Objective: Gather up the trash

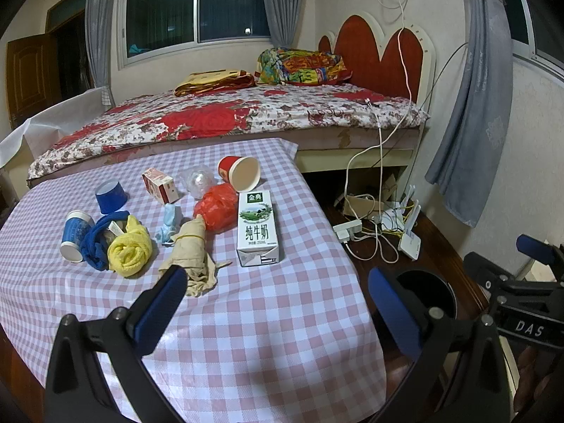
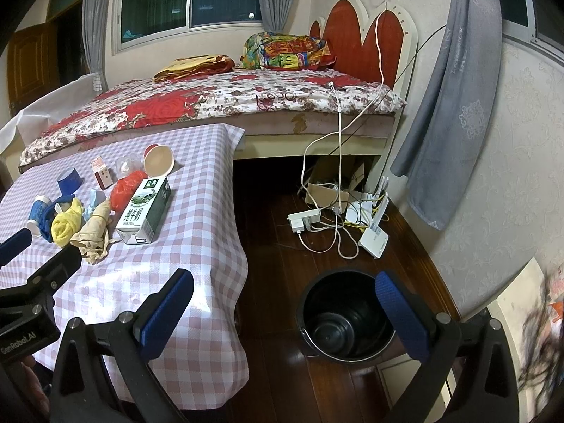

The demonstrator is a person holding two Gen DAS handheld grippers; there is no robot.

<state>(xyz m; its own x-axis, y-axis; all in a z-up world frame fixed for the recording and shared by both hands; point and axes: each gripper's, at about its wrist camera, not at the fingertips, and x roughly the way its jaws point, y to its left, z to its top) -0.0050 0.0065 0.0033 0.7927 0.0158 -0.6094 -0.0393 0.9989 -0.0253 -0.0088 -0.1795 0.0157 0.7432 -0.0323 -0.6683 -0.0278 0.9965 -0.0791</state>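
Observation:
Trash lies on the pink checked table (image 1: 246,317): a milk carton (image 1: 257,229), a red plastic bag (image 1: 216,206), a tipped red paper cup (image 1: 241,172), a beige rag (image 1: 192,253), yellow (image 1: 128,250) and blue cloths, blue cups (image 1: 75,234), a small red box (image 1: 158,185). A black bin (image 2: 347,317) stands on the floor right of the table. My left gripper (image 1: 278,306) is open and empty above the table's near edge. My right gripper (image 2: 283,312) is open and empty above the bin and the table corner.
A bed with a floral cover (image 1: 229,116) stands behind the table. A power strip, cables and routers (image 2: 352,222) lie on the wooden floor by the wall. A grey curtain (image 2: 447,123) hangs at the right.

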